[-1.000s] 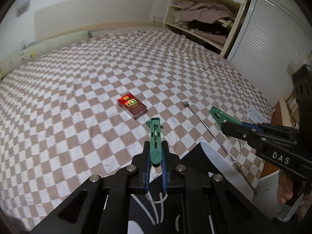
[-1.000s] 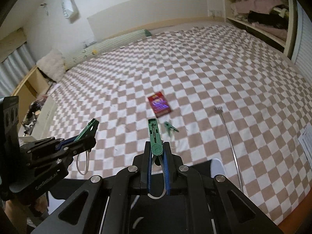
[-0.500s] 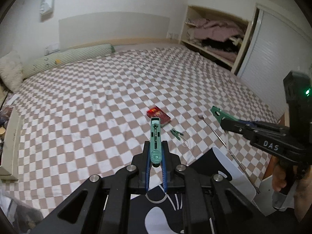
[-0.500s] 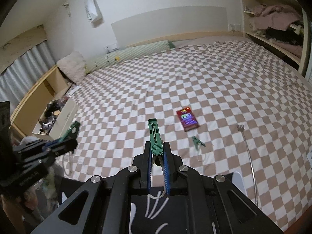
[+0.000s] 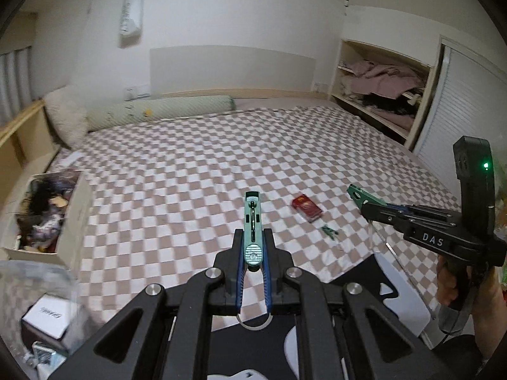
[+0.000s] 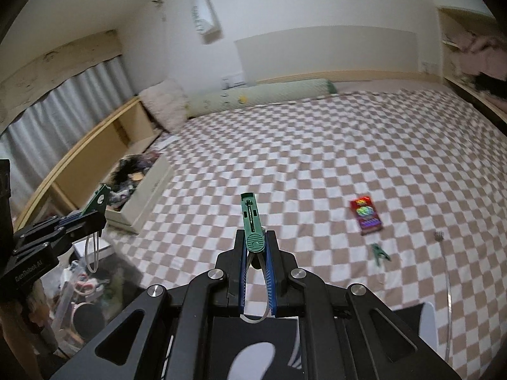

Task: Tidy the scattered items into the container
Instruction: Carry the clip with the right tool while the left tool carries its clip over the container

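My left gripper [image 5: 253, 253] is shut on a green clothes peg [image 5: 252, 221] with a white loop hanging below. My right gripper [image 6: 256, 253] is shut on another green peg [image 6: 251, 221]; it also shows in the left wrist view [image 5: 364, 198]. Both are held above the checkered bed [image 5: 206, 164]. On the bed lie a red card box [image 5: 306, 207], a small green peg [image 5: 329, 232] and a metal back scratcher [image 6: 443, 259]. A clear container [image 6: 82, 285] with small items stands low at the left, below my left gripper [image 6: 95, 202].
A white box [image 5: 73, 215] full of clutter sits at the bed's left edge. A long green bolster [image 5: 161, 110] and a fluffy pillow [image 5: 66, 117] lie at the headboard. Open shelves with clothes [image 5: 380, 85] stand at the right.
Both grippers have swung left and lifted, pegs still held. The red box and loose peg now sit to the right; the white box and clear container have come into view.
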The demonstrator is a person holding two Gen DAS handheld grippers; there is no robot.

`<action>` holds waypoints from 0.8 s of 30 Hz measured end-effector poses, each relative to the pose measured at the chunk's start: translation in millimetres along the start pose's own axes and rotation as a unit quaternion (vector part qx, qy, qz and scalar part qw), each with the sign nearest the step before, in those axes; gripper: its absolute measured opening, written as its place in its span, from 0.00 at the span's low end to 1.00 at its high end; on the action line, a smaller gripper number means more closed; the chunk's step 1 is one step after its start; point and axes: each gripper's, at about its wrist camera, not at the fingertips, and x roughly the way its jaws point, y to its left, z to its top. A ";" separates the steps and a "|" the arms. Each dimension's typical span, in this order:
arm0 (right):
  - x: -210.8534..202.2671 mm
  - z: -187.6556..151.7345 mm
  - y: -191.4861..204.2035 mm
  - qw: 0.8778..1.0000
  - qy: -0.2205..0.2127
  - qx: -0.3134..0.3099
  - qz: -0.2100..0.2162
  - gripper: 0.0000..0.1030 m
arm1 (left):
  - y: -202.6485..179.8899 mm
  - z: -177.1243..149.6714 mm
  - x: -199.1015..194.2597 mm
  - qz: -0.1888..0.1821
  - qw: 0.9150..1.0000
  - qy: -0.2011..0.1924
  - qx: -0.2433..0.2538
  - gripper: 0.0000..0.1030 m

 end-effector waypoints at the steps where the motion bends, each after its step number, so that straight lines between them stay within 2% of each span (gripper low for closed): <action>1: 0.1 0.1 6.8 1.000 -0.002 -0.006 0.005 0.11 | 4.8 -1.7 -4.6 0.003 1.000 -0.001 -0.004 0.10; 8: 4.0 0.9 59.3 0.997 -0.011 -0.048 0.053 0.11 | 42.3 -13.5 -43.7 0.032 0.999 -0.011 -0.030 0.10; 15: 12.5 -2.9 103.4 0.993 -0.005 -0.088 0.083 0.11 | 73.8 -31.6 -72.6 0.065 0.996 -0.014 -0.056 0.10; 24: 24.9 -8.1 158.6 0.984 0.007 -0.126 0.125 0.11 | 112.0 -53.8 -129.8 0.107 0.990 -0.053 -0.075 0.10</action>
